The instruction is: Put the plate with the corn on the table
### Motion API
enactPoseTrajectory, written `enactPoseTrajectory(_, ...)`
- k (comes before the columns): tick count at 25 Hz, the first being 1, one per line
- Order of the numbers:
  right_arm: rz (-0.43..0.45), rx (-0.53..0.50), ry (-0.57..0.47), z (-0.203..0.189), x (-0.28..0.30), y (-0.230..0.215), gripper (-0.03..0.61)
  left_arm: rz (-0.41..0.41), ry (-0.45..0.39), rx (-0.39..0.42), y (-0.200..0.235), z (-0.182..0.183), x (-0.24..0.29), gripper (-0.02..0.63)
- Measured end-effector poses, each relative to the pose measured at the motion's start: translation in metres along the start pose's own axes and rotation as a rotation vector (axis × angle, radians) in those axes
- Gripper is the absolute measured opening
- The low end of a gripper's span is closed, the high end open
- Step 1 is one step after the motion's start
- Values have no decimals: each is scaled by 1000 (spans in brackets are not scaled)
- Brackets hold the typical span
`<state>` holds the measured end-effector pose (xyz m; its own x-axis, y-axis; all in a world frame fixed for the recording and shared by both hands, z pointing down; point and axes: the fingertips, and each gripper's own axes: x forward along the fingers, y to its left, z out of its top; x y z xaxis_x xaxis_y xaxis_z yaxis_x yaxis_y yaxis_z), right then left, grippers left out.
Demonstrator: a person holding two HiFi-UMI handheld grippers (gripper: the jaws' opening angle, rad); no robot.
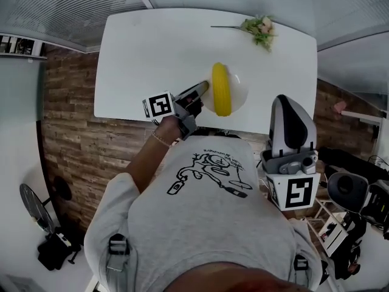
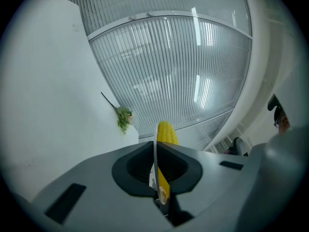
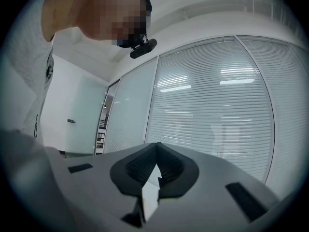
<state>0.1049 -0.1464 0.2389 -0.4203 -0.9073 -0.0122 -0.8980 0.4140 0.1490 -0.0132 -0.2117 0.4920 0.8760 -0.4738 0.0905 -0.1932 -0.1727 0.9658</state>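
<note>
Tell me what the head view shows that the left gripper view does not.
Only the head view: the right gripper, raised beside the person's shirt, and the wooden floor. Only the left gripper view: the jaws of the left gripper shut on the rim of the plate. Both: the corn, the green sprig, the white table.

We count one table (image 1: 140, 59), one plate (image 1: 239, 85), one corn (image 1: 221, 89) and one sprig (image 1: 260, 30) of greenery. There are two grippers, a left gripper (image 1: 204, 89) and a right gripper (image 1: 287, 103). Each carries a marker cube, one cube (image 1: 159, 106) on the left and one cube (image 1: 296, 192) on the right, so two in all. One person (image 1: 206, 224) is in view. On the floor at lower left we make out one round thing (image 1: 33, 207), possibly a fan, though it is too dim to be sure.
</note>
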Motion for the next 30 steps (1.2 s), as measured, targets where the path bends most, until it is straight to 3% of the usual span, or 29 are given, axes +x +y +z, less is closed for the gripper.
enactPoseTrajectory(17,39,12,-18,-4,1,-18,6,55,2,-30,99,-24,26,28)
enactPoseTrajectory(30,52,12,-28,-4,-2,-24,6,79,22,9,146,-33,35,28)
